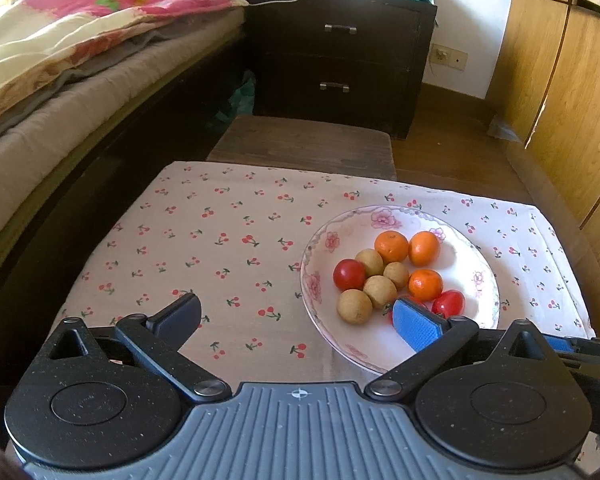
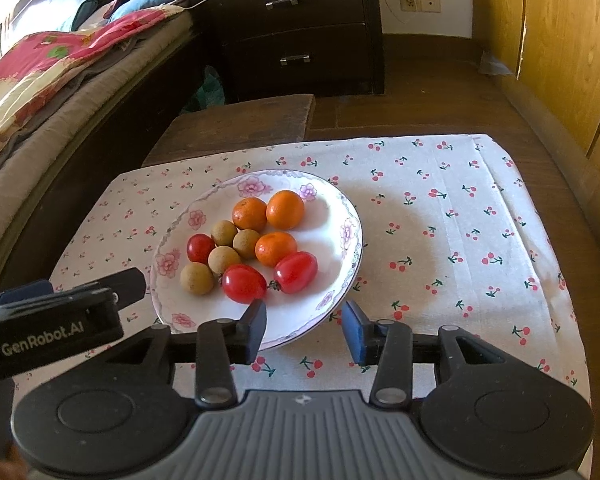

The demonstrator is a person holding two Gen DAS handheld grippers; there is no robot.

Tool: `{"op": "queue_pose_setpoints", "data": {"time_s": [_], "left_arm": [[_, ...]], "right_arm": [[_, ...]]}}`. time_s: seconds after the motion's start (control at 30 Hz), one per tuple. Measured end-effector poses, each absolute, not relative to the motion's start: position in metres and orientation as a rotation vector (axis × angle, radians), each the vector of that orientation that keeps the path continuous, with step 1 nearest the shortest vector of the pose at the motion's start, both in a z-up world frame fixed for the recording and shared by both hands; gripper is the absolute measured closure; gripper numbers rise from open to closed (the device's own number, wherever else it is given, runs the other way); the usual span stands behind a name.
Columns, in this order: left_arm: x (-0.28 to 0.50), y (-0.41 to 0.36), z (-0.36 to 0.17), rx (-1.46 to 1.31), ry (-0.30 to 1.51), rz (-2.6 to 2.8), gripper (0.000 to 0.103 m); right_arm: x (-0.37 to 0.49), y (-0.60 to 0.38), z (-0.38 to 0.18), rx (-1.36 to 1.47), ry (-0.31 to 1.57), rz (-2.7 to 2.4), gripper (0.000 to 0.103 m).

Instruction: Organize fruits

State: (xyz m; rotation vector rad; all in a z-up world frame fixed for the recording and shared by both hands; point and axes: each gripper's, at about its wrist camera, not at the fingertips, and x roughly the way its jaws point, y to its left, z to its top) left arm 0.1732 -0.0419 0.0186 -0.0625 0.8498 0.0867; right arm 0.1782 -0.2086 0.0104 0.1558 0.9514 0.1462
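Observation:
A flowered white plate (image 2: 332,216) (image 1: 462,276) on the cherry-print cloth (image 2: 460,220) holds three oranges (image 2: 286,209), three red tomatoes (image 2: 244,283) and several brown longans (image 2: 197,278). My right gripper (image 2: 305,326) hovers at the plate's near rim, jaws partly open with nothing between the pads. My left gripper (image 1: 298,318) is spread wide and holds nothing. Its blue-padded right finger (image 1: 416,324) reaches over the plate's near edge and hides part of a tomato (image 1: 448,303). Its left finger (image 1: 180,312) is over bare cloth. The left gripper (image 2: 60,304) also shows at the left of the right wrist view.
A bed with a floral quilt (image 1: 60,40) runs along the left. Behind the table stand a dark wooden stool (image 1: 304,144) and a dark nightstand with two drawers (image 1: 336,56). Wooden wardrobe doors (image 1: 572,80) line the right side.

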Motion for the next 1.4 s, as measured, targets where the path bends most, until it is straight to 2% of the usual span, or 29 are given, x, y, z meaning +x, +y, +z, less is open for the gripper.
{"op": "queue_pose_setpoints", "data": {"time_s": [0.6, 0.97, 1.4], "left_arm": [[0.151, -0.041, 0.018, -0.07, 0.865, 0.072, 0.0], [0.111, -0.03, 0.014, -0.099, 0.863, 0.083, 0.0], [0.067, -0.043, 0.011, 0.028, 0.867, 0.076, 0.0]], "right_arm": [[0.15, -0.214, 0.02, 0.186, 0.934, 0.146, 0.059], [0.109, -0.214, 0.026, 0.183, 0.927, 0.144, 0.058], [0.062, -0.212, 0.035, 0.194, 0.912, 0.162, 0.058]]}}
